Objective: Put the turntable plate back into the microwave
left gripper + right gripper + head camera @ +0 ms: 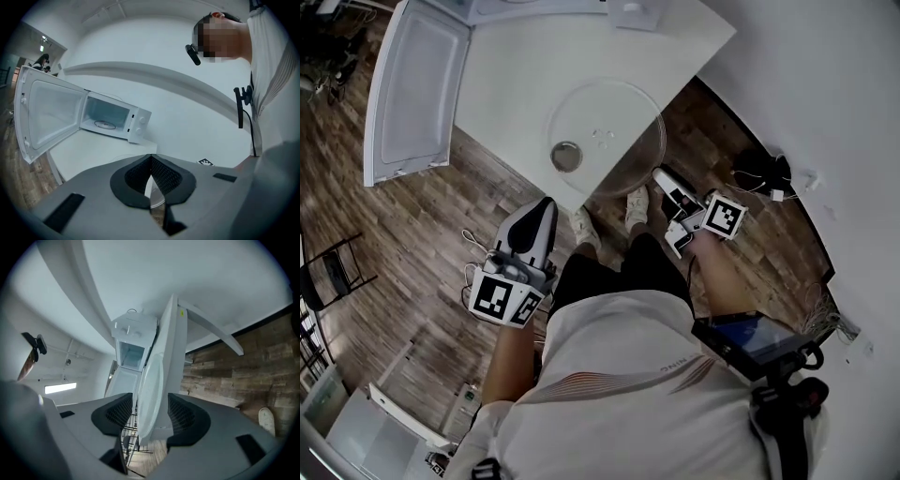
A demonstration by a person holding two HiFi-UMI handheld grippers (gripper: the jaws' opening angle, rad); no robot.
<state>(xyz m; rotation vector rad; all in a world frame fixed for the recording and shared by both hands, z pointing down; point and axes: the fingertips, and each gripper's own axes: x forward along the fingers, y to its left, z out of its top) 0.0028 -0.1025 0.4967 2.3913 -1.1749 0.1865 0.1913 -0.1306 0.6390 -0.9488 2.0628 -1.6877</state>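
Observation:
The clear glass turntable plate (609,131) lies flat on the white table (506,75), its near rim overhanging the table's front edge. The white microwave (123,119) stands at the back of the table with its door (412,89) swung wide open. My right gripper (662,176) is open at the plate's near right rim; in the right gripper view the plate (149,394) and the table edge (172,362) stand between the pads, untouched. My left gripper (546,204) is shut and empty, below the table's front edge, pointing towards the microwave.
A small round metal piece (566,156) sits by the plate's left rim. A roller ring (104,124) lies inside the microwave. The person's feet (636,204) stand on wood floor by the table. Cables (764,173) lie by the wall at right; a black chair (333,267) is at left.

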